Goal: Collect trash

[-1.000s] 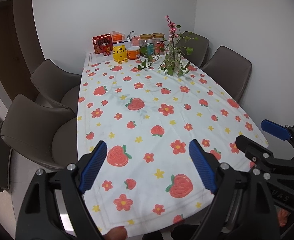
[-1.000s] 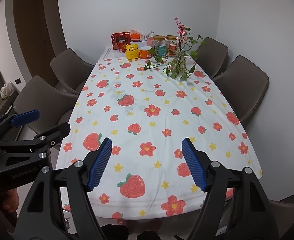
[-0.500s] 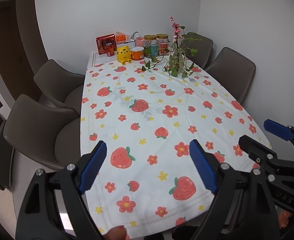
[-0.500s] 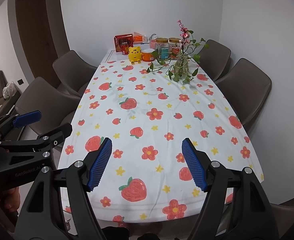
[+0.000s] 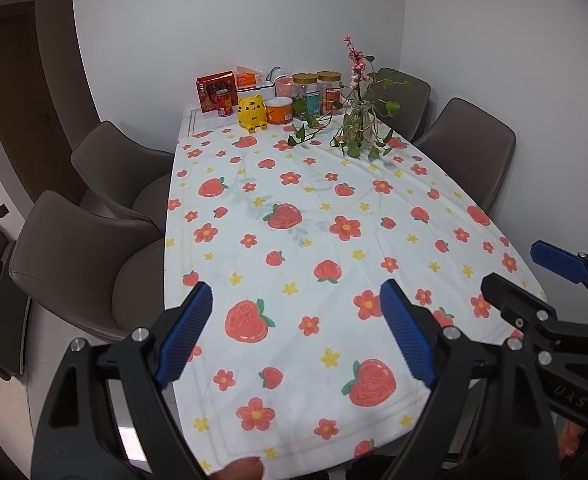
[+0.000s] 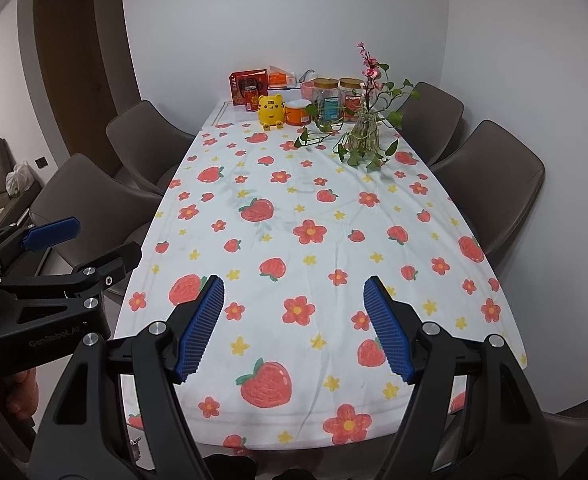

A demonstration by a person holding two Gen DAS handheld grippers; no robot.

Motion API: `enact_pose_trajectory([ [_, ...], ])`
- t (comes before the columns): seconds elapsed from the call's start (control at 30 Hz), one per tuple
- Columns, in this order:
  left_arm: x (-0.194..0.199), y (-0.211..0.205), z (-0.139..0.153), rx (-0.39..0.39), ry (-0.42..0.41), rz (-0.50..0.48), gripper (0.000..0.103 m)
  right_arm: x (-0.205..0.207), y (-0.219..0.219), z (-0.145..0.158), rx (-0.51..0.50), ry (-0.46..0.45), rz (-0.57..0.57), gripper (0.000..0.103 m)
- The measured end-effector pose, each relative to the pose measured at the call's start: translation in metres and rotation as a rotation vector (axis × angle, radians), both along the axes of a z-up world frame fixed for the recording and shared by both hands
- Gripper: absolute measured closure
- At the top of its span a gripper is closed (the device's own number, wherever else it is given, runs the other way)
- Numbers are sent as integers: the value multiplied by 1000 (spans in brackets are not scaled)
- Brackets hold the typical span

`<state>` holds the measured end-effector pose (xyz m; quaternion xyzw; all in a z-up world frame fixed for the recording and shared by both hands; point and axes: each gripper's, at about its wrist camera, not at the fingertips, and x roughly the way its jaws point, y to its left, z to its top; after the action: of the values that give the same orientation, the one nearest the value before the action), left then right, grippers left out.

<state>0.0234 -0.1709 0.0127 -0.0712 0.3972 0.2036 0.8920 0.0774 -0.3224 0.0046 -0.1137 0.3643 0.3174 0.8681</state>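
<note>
No clear piece of trash shows on the table (image 6: 446,312); the only loose things are the group at its far edge, so that is where any trash must be, and I cannot tell which of them counts. There stand a red can (image 6: 250,98) before a red box (image 6: 249,82), a yellow toy bear (image 6: 271,112), a low orange tub (image 6: 298,113) and two clear jars with golden lids (image 6: 327,98); the can is a smooth upright cylinder and the likeliest candidate, in my judgement. All of it lies straight ahead of both pairs of jaws and well apart from them, across the whole length of the tablecloth (image 5: 294,240), a thin white fabric with printed strawberries and flowers (slightly wrinkled). The can is toward the far left corner, so the left gripper (image 5: 296,334) seems a little nearer than the right gripper (image 6: 294,330). Both hover above the near edge with jaws spread wide and nothing between their ribbed blue pads. Near the far right corner a glass vase (image 6: 364,132) with trailing leaves stands, and padded brown chairs (image 6: 490,184) line both long edges.
</note>
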Motion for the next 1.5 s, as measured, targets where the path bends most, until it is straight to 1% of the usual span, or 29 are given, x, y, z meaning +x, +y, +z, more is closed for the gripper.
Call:
enact_pose_trajectory([
  [1.13, 8, -1, 4, -8, -14, -4, 17, 3, 0, 0, 0, 0, 0, 33],
  [1.33, 7, 1, 2, -20, -14, -1, 18, 3, 1, 1, 0, 2, 0, 33],
  [1.43, 15, -2, 6, -32, -12, 4, 18, 3, 0, 0, 0, 1, 0, 33],
  [1.5, 12, -1, 6, -27, -13, 5, 18, 3, 0, 0, 0, 1, -1, 33],
])
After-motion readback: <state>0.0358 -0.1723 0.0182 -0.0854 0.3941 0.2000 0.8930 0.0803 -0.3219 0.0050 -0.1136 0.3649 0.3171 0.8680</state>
